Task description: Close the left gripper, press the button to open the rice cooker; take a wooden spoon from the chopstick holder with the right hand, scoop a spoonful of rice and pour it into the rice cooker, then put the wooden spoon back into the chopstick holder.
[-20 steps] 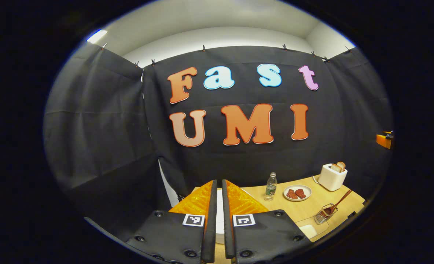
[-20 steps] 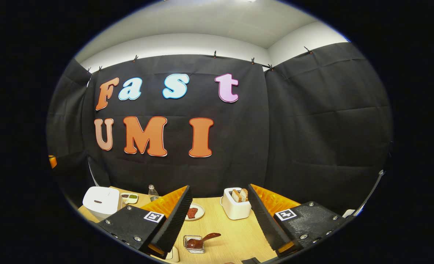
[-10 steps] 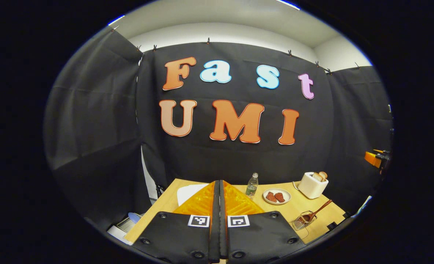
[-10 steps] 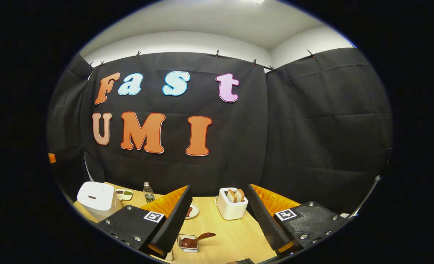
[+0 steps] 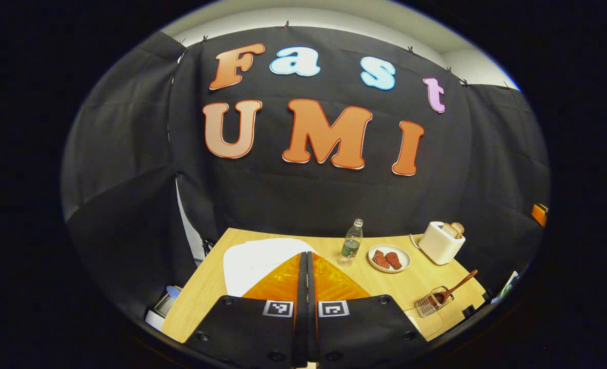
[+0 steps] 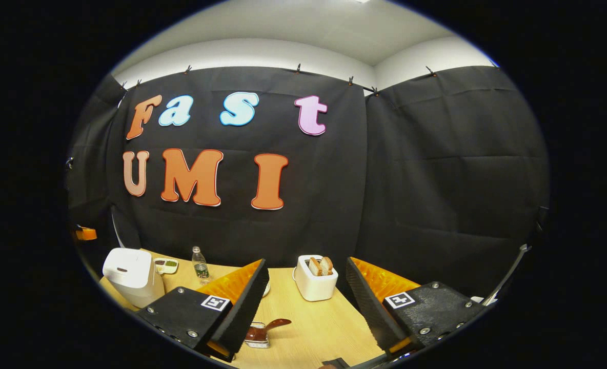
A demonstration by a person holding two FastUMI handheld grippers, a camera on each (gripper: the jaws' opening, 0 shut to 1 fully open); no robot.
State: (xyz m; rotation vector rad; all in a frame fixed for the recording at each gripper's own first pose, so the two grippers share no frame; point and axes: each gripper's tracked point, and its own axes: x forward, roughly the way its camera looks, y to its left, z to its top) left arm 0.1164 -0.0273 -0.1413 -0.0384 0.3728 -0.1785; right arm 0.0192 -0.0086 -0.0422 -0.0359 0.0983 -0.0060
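Left gripper [image 5: 306, 256], fingers pressed together, hovers above the white rice cooker [image 5: 255, 256]; right gripper [image 6: 306, 292] spread, wooden spoon [image 6: 265, 328] between its fingers.

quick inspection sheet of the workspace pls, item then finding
surface: wooden table, bare in front of the toaster
job's things: white rice cooker lid down; wooden spoon leaning in the wire chopstick holder
clutter: water bottle, plate of red food, toaster with bread, small dish
grippers: left gripper shut above the cooker; right gripper open, holding nothing
cables: nothing seen
surroundings: black cloth wall
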